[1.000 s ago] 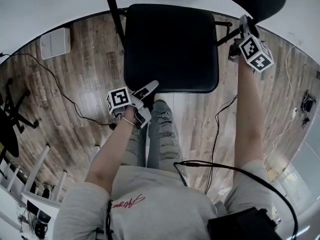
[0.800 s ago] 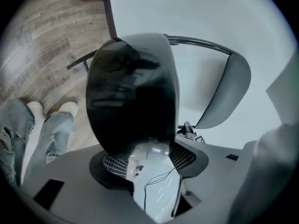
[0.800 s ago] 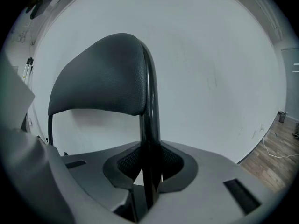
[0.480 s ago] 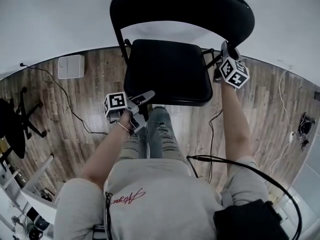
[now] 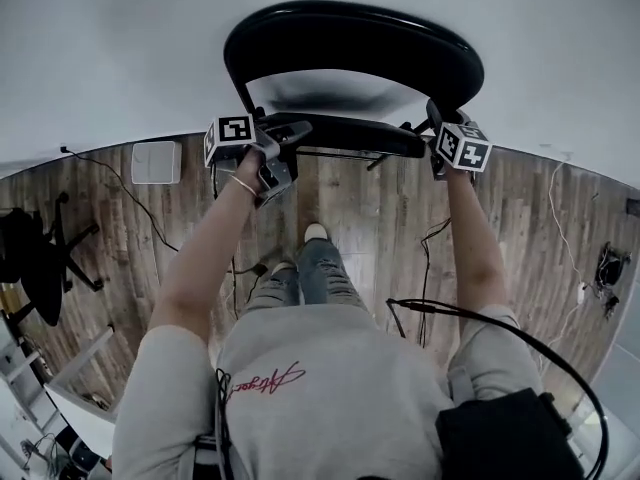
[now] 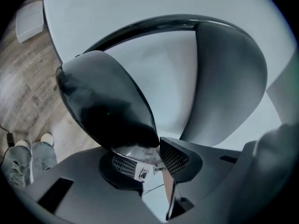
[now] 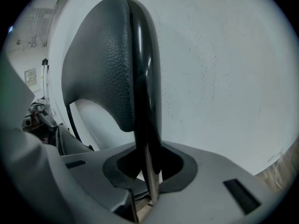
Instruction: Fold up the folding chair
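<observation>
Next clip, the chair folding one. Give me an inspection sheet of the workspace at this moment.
Surface: wood plank floor.
Job's things: folding chair standing by the wall; seat tipped up, nearly edge-on.
Clutter: white flat box and black office chair on the floor at left.
Grippers: left tongs closing, with the seat's front edge between them; right tongs shut on the frame tube.
Cables: black lead across the floor; thick cable to the person's pack.
Surroundings: plain white wall.
</observation>
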Tool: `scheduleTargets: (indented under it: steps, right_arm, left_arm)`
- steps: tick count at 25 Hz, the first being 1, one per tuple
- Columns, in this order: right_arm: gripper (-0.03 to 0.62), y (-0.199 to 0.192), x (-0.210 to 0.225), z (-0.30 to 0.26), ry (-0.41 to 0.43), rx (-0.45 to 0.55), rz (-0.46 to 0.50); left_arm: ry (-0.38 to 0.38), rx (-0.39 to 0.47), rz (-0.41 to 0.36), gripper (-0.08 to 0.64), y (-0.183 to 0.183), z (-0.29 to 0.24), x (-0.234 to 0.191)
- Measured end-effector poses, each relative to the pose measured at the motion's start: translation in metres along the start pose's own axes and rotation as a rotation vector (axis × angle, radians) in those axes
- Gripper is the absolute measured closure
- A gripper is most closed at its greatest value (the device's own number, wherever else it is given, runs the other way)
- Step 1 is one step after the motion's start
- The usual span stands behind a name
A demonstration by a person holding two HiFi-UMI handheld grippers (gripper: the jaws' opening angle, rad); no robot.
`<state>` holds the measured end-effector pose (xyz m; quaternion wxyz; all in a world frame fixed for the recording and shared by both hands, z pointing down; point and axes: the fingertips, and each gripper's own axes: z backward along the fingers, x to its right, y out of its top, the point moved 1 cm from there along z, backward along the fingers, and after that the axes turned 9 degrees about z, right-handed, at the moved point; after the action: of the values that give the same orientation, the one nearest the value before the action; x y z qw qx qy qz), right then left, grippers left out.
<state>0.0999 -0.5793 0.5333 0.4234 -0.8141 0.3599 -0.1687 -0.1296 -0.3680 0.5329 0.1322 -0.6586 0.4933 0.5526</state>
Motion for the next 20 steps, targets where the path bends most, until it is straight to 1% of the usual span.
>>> scheduleTargets:
  steps: [3, 7, 11, 16, 20]
  right_arm:
    - [0.518, 0.005, -0.001, -0.004, 0.038, -0.026, 0.023]
    - [0.52, 0.008, -0.003, -0.006, 0.077, -0.044, 0.051]
    - [0.52, 0.011, -0.004, -0.007, 0.081, -0.05, 0.072]
    - [0.52, 0.013, -0.003, -0.01, 0.093, -0.037, 0.071]
    - [0.522, 0.016, -0.003, -0.008, 0.091, -0.025, 0.064]
  left_arm:
    - [-0.009, 0.014, -0.007, 0.424, 0.02, -0.011, 0.019]
    - [-0.026, 0.032, 0.013, 0.433, 0.032, -0.017, 0.029]
    - [-0.024, 0.04, 0.011, 0.436, 0.043, -0.023, 0.035]
    - [-0.002, 0.059, 0.005, 0.434, 0.057, -0.03, 0.04]
    - [-0.01, 0.044, 0.0, 0.434, 0.057, -0.031, 0.047]
